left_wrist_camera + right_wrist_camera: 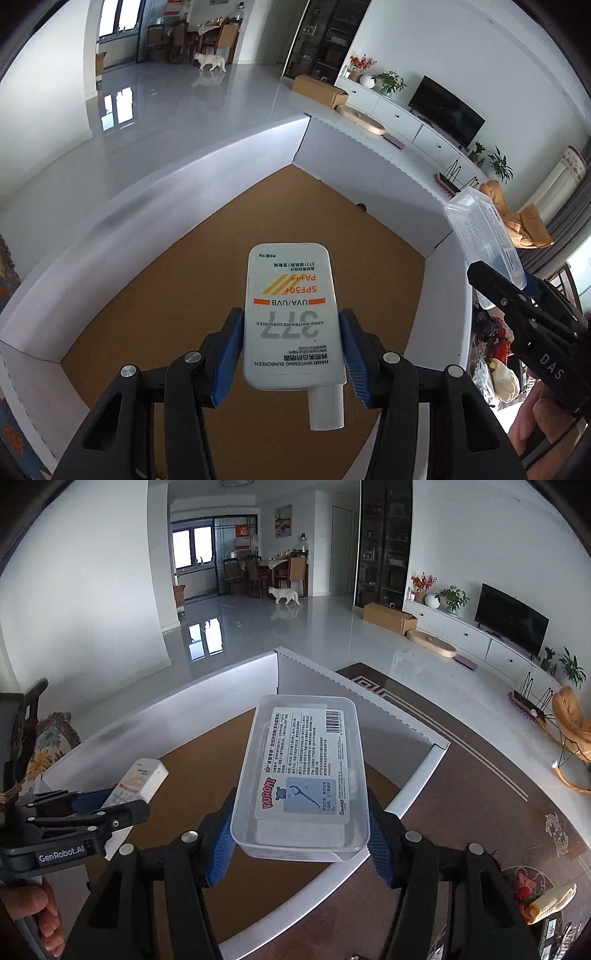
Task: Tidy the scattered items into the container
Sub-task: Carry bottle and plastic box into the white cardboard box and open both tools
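Observation:
My left gripper (291, 354) is shut on a white sunscreen tube (291, 317), cap towards the camera, held above the brown floor of a white-walled cardboard box (207, 192). My right gripper (301, 834) is shut on a clear plastic floss-pick box (306, 775) with a printed label, held over the same white box (207, 709), near its right wall. In the left wrist view the right gripper (517, 295) and the floss box (484, 236) show at the right. In the right wrist view the left gripper (92, 808) and the tube (140, 779) show at the left.
The box sits on a dark patterned rug (480, 775). Small loose items (546, 901) lie on the rug at the lower right. A tan rocking chair (572, 734) stands at the right, a TV cabinet (480, 638) behind it.

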### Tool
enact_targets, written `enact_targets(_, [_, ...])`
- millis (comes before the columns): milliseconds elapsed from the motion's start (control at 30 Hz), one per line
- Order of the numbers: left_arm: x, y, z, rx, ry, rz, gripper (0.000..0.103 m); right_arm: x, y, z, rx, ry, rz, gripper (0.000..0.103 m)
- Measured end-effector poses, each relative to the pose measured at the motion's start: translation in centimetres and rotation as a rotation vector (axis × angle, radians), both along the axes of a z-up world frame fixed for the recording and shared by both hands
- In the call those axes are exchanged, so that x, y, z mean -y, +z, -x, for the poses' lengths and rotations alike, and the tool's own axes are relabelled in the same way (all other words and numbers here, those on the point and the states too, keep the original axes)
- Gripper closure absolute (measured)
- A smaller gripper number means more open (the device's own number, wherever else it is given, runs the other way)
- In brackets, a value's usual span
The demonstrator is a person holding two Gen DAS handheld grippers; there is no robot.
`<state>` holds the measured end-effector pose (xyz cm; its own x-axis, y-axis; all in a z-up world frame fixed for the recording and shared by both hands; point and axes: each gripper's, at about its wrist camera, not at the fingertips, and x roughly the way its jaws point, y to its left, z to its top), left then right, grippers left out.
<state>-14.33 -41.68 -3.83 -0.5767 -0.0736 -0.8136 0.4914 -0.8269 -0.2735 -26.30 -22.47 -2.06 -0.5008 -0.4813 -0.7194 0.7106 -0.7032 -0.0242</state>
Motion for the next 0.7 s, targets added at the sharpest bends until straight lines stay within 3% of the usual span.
enact_targets(200, [1.3, -3.2, 1.0, 0.114, 0.046, -0.063, 0.049, 2.8, -2.9, 2.8, 0.080, -0.001, -0.050, 0.040])
enact_targets(233, [1.4, -3.4, 1.1, 0.125, 0.056, -0.064, 0.037, 3.2, -3.4, 3.2, 0.092, -0.002, -0.061, 0.038])
enact_targets(267, [1.5, -3.6, 1.2, 0.128, 0.067, -0.065, 0.014, 3.6, -4.0, 3.5, 0.095, -0.009, -0.087, 0.024])
enact_targets(333, [1.5, -3.6, 1.1, 0.102, 0.085, -0.073, 0.000, 4.3, -4.7, 3.7, 0.078, -0.006, -0.128, 0.017])
enact_targets(500, [2.1, -3.9, 0.7, 0.084, 0.136, -0.093, 0.000, 4.1, -4.7, 2.7, 0.049, -0.015, -0.135, 0.017])
enact_targets(700, [2.1, -2.8, -0.3, 0.013, 0.191, -0.079, 0.000, 0.7, -1.9, 1.4, -0.009, -0.071, -0.027, 0.017])
